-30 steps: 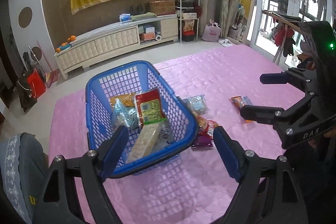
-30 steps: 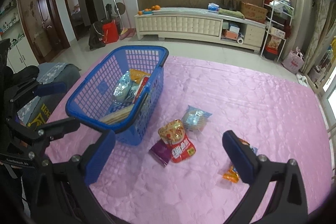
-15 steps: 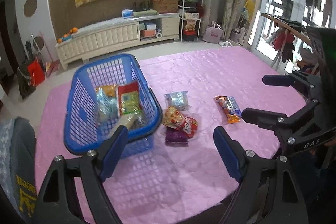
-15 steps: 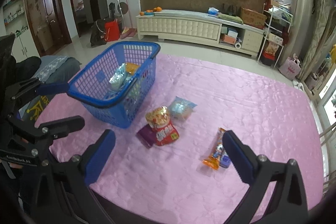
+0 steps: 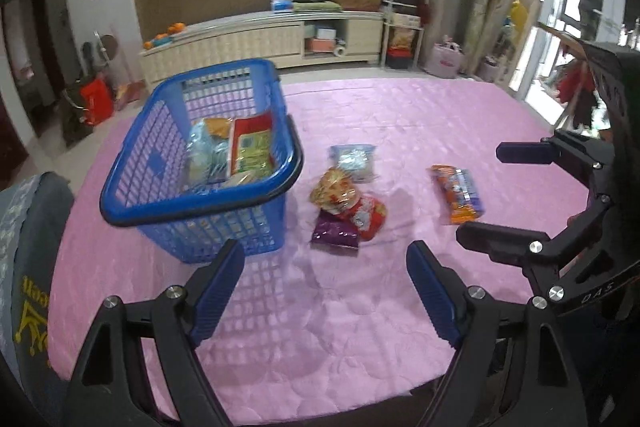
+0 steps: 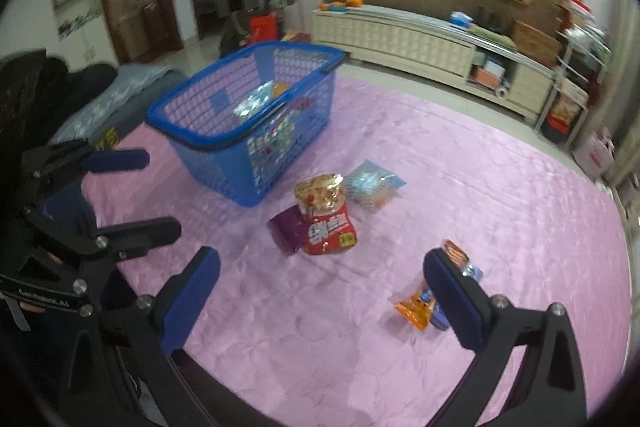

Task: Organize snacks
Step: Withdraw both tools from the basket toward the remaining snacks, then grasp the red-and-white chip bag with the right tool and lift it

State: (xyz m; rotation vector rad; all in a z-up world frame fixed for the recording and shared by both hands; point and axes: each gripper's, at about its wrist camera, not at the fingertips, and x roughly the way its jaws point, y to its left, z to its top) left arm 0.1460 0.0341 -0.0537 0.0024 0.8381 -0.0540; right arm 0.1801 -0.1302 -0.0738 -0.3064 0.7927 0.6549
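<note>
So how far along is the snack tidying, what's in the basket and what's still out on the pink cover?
Done: several packets already sit inside the blue basket. In hand: nothing; the left tool and right tool are both open and empty. Left: four packets lie on the pink cover: the red packet overlapping the purple packet, the pale blue packet beside them, and the orange packet lying apart.

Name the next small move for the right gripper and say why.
Probably lower the right gripper, jaws open and empty, onto the orange snack bar beside its right finger; that bar lies alone on the pink cloth, outside the blue basket.
</note>
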